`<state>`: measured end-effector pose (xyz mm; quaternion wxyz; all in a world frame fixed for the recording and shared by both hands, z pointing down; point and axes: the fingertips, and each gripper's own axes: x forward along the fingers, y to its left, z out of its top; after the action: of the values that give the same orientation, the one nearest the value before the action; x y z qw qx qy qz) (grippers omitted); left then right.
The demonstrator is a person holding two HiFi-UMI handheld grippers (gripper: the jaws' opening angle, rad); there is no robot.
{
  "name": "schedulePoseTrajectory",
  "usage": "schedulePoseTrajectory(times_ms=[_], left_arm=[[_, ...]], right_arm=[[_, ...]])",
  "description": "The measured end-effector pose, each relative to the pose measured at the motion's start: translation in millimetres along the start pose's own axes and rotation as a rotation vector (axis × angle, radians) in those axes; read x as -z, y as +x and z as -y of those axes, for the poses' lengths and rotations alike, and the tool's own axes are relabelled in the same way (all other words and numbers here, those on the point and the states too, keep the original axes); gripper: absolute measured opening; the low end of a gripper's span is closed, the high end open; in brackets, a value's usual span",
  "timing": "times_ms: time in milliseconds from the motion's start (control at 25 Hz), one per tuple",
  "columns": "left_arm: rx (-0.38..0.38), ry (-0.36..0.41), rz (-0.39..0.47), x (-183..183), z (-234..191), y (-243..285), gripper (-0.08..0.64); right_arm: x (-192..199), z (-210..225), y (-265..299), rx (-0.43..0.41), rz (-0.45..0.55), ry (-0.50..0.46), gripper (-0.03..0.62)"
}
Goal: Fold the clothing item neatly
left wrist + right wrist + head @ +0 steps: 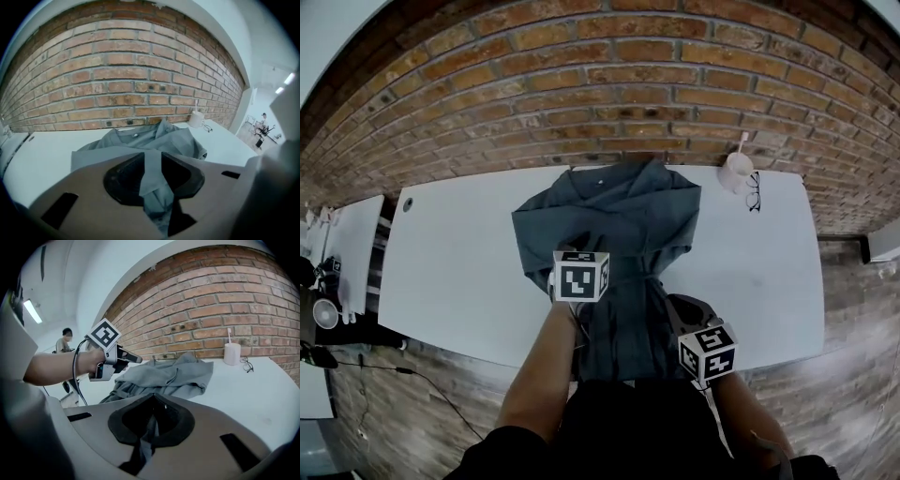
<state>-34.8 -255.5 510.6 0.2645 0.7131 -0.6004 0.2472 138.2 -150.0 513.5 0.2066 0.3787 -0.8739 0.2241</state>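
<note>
Now the right gripper (151, 425) pinches the near edge of the shirt (619, 214). The left gripper (153, 171) stands loosely apart around a fold, so I would close it firmly before pulling both evenly.

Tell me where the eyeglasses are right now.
In the head view, the eyeglasses lie at the far right of the white table, near the brick wall, just right of the white cup, with the gray shirt farther left.

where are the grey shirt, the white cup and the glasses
grey shirt (623, 217), head view, on the flat cloth below the collar
white cup (735, 172), head view, on its side wall
glasses (755, 191), head view, on the dark frame
</note>
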Motion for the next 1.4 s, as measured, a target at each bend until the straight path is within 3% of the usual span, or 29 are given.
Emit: schedulePoseTrajectory(times_ms=[120,480,680,840,1000,1080,1200,1320,1400], left_arm=[[-0.040,0.015,0.003,0.9,-45.4,-16.4,0.000],[0.057,0.049,0.033,-12.4,-137.6,-24.2,0.000],[0.082,0.183,0.042,-28.5,-151.4,-8.8,0.000],[0.143,0.216,0.037,-39.8,-149.4,11.7,0.010],[0.177,0.217,0.002,-55.3,-156.3,41.0,0.108],[0.171,0.212,-0.034,-61.7,-165.0,60.2,0.132],[0.172,0.205,-0.117,-60.7,-175.1,92.2,0.172],[0.184,0.172,-0.169,-57.8,-178.1,119.9,0.175],[0.196,0.152,-0.183,-58.8,-176.0,133.3,0.175]], right_arm=[[-16.3,-20.3,21.3,-0.011,0.022,-0.011,0.002],[-61.0,-58.5,78.5,0.103,0.026,-0.109,0.002],[-96.1,-47.7,92.1,0.194,0.030,-0.177,0.002],[-125.4,-11.9,99.7,0.230,-0.006,-0.263,0.002],[-143.1,39.8,118.9,0.171,-0.076,-0.285,0.002],[-151.9,75.3,131.2,0.163,-0.107,-0.269,0.003],[-160.7,143.6,154.4,0.215,-0.165,-0.225,0.012],[-152.0,194.8,188.9,0.181,-0.265,-0.096,0.114],[-148.9,210.1,213.3,0.135,-0.311,-0.061,0.132]])
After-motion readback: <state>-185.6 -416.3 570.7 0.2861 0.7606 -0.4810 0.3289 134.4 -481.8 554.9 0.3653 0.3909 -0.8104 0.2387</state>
